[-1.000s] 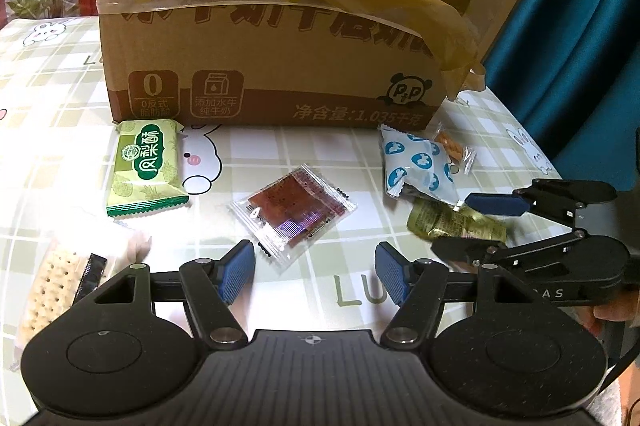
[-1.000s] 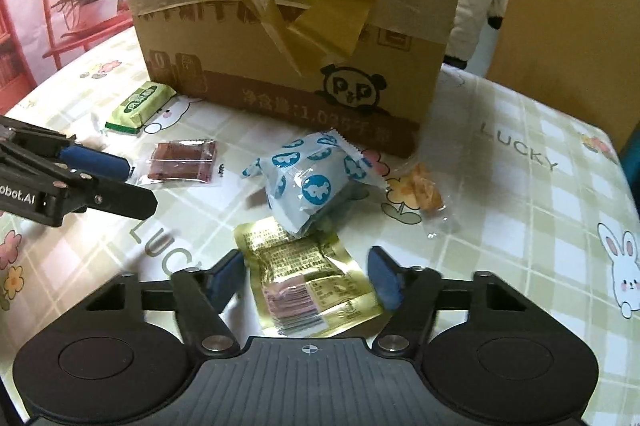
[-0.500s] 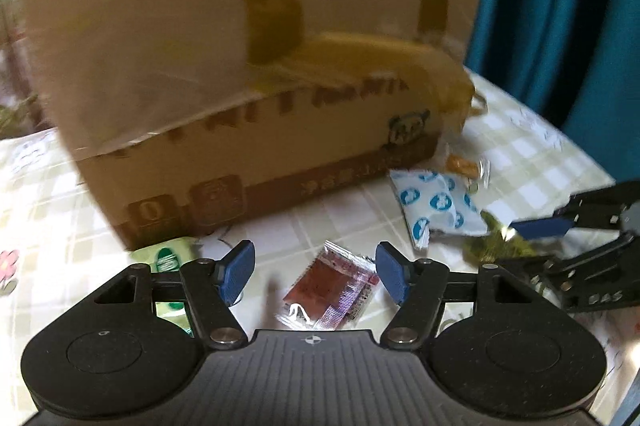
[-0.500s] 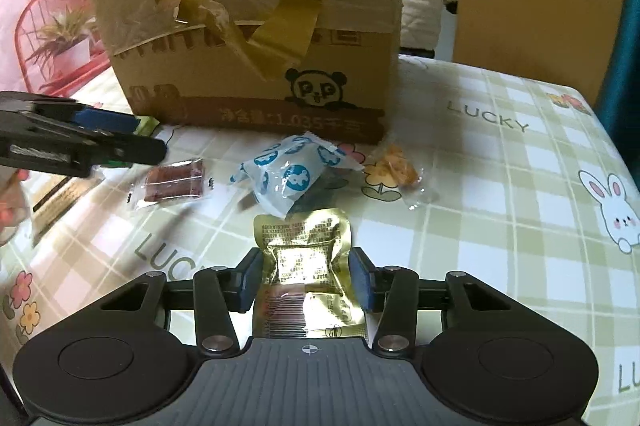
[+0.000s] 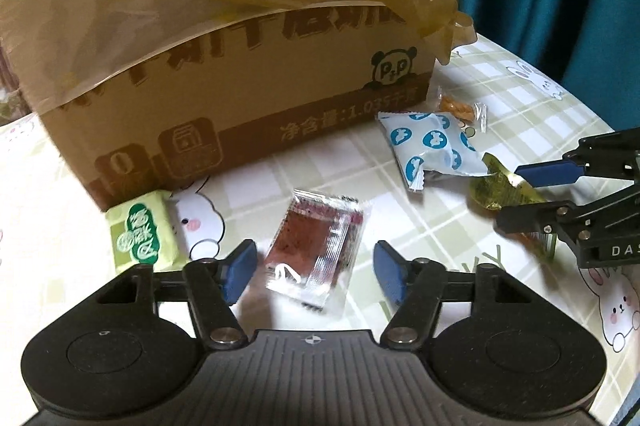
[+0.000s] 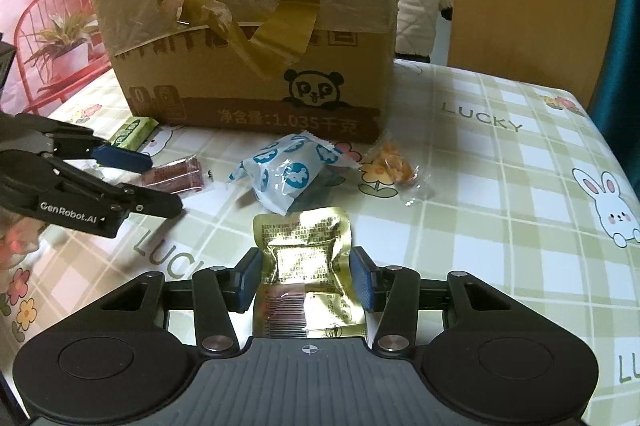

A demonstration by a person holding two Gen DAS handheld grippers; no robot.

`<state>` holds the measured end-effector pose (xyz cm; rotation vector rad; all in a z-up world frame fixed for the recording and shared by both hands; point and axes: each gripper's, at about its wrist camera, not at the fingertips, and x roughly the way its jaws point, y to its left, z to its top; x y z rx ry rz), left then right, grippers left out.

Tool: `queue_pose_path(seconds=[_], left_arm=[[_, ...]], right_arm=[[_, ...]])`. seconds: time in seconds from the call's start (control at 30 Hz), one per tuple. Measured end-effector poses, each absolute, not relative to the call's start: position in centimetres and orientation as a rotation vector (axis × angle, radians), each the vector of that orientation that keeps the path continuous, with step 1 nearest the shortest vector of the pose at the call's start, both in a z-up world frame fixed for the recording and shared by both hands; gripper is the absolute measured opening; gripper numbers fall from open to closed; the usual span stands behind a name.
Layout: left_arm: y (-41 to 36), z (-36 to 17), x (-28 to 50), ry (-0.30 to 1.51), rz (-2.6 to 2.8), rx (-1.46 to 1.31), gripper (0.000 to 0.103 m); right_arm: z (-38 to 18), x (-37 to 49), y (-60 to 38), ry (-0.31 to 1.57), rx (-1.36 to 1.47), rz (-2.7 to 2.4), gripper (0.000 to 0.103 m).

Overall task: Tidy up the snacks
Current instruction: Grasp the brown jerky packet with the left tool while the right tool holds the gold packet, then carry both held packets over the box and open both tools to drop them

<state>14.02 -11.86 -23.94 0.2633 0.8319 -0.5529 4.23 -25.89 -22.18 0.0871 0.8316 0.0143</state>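
Right gripper (image 6: 306, 276) pinches the gold foil packet (image 6: 306, 254) between its pads, while the left gripper (image 5: 314, 272), jaws just narrowed but not touching, straddles the red snack packet (image 5: 316, 250).

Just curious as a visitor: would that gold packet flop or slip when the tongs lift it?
The gold packet is probably floppy: its foil looks creased between the right tongs. Its glossy foil may be slippery. It looks flat, so likely light.

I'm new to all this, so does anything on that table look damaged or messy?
The brown cardboard box looks rough: yellowish packing tape has peeled loose and hangs curled over its front. Small wrapped snacks lie scattered on the checked tablecloth before it.
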Motion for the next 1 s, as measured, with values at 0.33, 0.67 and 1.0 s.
queue_pose_path(seconds=[0.33,0.67,1.0], left_arm=[[-10.9,-23.6,13.0,0.834,-0.492,0.192,0.045],[-9.4,-22.2,10.9,0.800,-0.464,0.107,0.045],[-8.5,-19.9,9.6,0.730,-0.451,0.068,0.045]], right_arm=[[-22.1,3.9,-25.2,0.837,0.066,-0.011,0.051],[-22.4,3.7,-24.6,0.858,0.026,-0.039,0.060],[-21.4,3.1,-24.1,0.816,0.000,-0.022,0.040]])
